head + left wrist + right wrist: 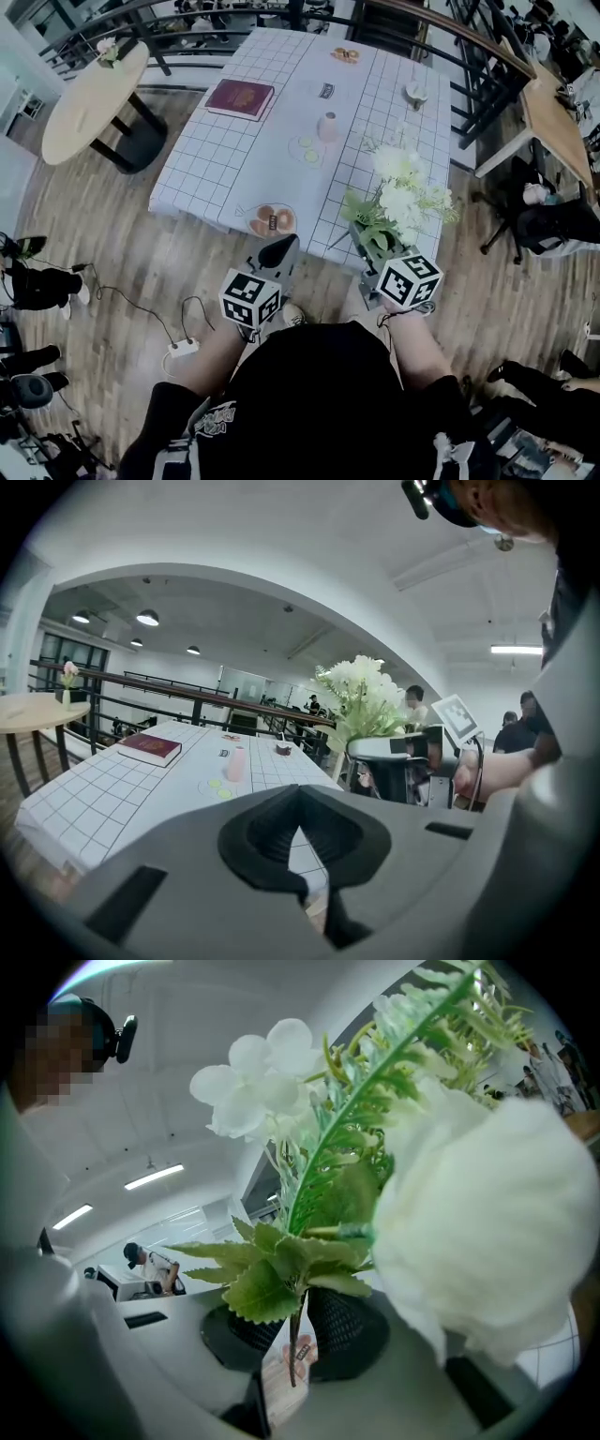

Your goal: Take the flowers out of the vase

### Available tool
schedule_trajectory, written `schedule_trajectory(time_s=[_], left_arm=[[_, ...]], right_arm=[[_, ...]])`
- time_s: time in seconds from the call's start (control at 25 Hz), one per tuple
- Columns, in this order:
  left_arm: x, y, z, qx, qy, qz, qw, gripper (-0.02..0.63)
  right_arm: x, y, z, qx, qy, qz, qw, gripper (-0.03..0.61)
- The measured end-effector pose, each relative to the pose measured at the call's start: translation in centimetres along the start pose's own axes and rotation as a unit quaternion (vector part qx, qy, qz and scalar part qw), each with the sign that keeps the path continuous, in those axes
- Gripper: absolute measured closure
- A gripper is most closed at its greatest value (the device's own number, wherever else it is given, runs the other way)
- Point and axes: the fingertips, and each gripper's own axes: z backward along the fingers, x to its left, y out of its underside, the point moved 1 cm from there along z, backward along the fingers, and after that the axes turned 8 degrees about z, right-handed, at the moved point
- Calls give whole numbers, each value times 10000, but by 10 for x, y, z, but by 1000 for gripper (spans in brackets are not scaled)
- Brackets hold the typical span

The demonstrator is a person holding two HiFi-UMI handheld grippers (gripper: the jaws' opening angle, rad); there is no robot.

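My right gripper [366,239] is shut on a bunch of white flowers [401,192] with green leaves, held over the table's near right corner. In the right gripper view the thin stem [294,1340] stands between the two black pads [336,1321] and the blooms [487,1232] fill the picture. The pink vase [327,126] stands upright mid-table with nothing in it; the left gripper view shows the vase [237,763] as well. My left gripper [278,251] hovers off the table's near edge, jaws shut with nothing between them [300,832].
The white checked tablecloth [225,159] carries a red book [240,97], a saucer with green discs [307,148], a plate of food [272,220] at the near edge and a small cup [415,92]. A round wooden table [94,98] stands left, a railing behind, chairs right.
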Motion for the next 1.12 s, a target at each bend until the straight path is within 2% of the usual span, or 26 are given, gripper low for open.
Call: schedule_trajectory(time_s=[0.12, 0.32, 0.72, 1.12], left_arm=[[-17, -1, -3, -22, -100, 152, 9998, 606], [-52, 19, -10, -51, -205, 308, 9993, 606], [-106, 35, -6, -164, -373, 260, 9988, 606], [-140, 53, -31, -53, -375, 254, 9990, 606]], right_arm=[[-2, 0, 17, 176, -126, 3, 9998, 505], [-6, 14, 52, 216, -320, 78, 9992, 505], [5, 25, 101, 309, -681, 181, 9970, 506], [-23, 40, 129, 415, -723, 11, 9965, 506]])
